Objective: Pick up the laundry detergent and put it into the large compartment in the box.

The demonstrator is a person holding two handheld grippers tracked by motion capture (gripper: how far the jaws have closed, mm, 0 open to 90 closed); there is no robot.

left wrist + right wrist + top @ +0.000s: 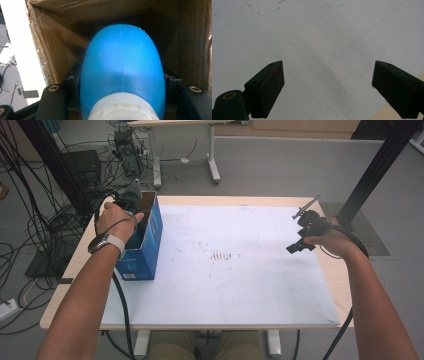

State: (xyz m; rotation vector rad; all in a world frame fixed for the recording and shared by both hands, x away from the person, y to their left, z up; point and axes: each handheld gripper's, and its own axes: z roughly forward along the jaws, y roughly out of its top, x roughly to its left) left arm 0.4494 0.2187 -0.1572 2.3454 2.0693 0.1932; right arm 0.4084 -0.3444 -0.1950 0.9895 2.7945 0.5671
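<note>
Inside the blue cardboard box [149, 237] at the table's left edge, the left gripper [122, 100] reached down and clamped a blue bottle [121, 67] between its jaws. Seen from the left gripper view, the bottle was smooth, rounded plastic with a faint moulding seam and a white ribbed cap (nearest the camera). Over the stained white mat [240, 270], the right gripper [328, 87] hung with jaws spread wide, holding nothing.

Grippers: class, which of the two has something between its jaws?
The left gripper, down in the blue box, holds a blue bottle; the right gripper stands open.
</note>
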